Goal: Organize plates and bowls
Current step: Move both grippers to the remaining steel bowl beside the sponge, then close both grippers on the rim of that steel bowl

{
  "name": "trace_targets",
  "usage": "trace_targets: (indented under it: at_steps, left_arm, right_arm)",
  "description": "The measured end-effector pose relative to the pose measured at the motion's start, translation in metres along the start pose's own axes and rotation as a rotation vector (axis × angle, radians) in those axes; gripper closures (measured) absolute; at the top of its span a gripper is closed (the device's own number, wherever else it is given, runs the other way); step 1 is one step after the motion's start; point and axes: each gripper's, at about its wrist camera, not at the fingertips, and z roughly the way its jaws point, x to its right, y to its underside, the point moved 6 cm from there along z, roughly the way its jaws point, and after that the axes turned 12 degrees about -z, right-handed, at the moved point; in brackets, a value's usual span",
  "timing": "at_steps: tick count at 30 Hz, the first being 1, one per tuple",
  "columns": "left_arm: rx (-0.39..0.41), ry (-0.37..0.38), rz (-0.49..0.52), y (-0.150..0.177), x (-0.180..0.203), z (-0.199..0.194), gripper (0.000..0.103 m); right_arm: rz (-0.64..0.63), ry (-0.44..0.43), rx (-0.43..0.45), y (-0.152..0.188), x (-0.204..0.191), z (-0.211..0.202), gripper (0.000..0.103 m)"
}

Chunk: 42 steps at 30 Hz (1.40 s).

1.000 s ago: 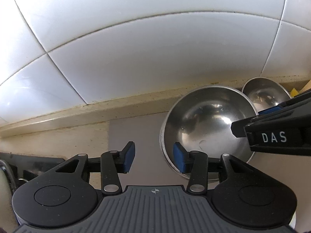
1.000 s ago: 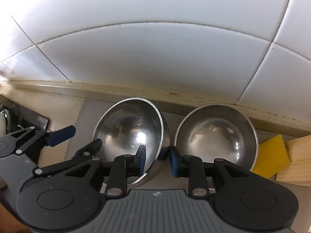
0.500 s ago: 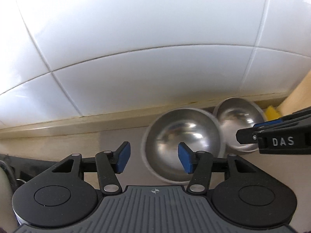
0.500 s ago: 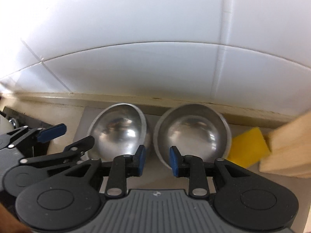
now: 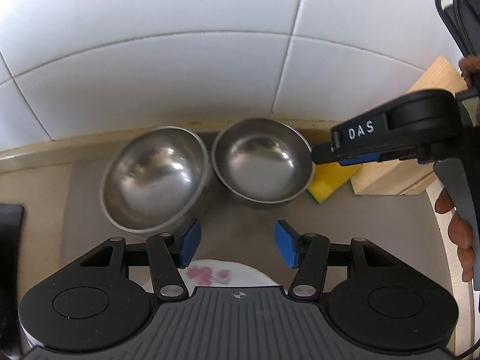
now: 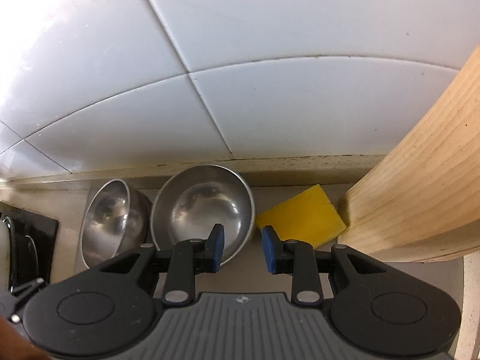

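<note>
Two steel bowls sit side by side on the grey mat at the back of the bench, close under the tiled wall, their rims almost touching. The left bowl (image 5: 156, 177) lies ahead and to the left of my left tongs (image 5: 235, 247), its near rim just beyond the left pad. The right bowl (image 5: 262, 160) lies ahead and slightly right of them, farther off. My left tongs are spread with nothing between the pads. My right tongs (image 6: 242, 247) stand only a little apart, pinching nothing; their left pad overlaps the near rim of the right bowl in the right wrist view, so I judge my right hand the nearer one for that bowl and my left hand nearer for the left bowl. Being round, the bowls have no long axis; a rim is what I would pinch. One flowered plate (image 5: 210, 276) shows just under my left tongs. One yellow sponge (image 6: 300, 219) lies between the right bowl and one wooden block (image 6: 420, 186).
</note>
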Motion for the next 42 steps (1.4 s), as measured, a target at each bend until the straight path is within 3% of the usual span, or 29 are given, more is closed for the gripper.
trace_targets:
  at_steps: [11,14,23,31,36,42]
  left_arm:
    - [0.072,-0.071,-0.139,0.004,0.026,0.017,0.045]
    - [0.06,-0.054,-0.215,0.005,0.03,0.022,0.045]
    - [0.062,-0.078,-0.321,0.01,0.036,0.032,0.045]
    - [0.106,-0.104,-0.494,0.004,0.03,0.04,0.043]
    - [0.175,-0.145,-0.586,0.001,0.02,0.043,0.039]
    - [0.135,-0.165,-0.642,-0.002,0.011,0.066,0.037]
  right_arm:
    - [-0.067,-0.036,0.007,-0.016,0.007,0.013,0.093]
    - [-0.079,-0.045,0.009,-0.022,0.007,0.021,0.093]
    - [-0.112,-0.1,-0.005,-0.027,0.009,0.038,0.093]
    - [-0.104,-0.141,-0.002,-0.027,0.02,0.045,0.093]
    - [-0.11,-0.174,-0.001,-0.034,0.021,0.053,0.093]
    - [-0.12,-0.211,-0.036,-0.033,0.015,0.075,0.093]
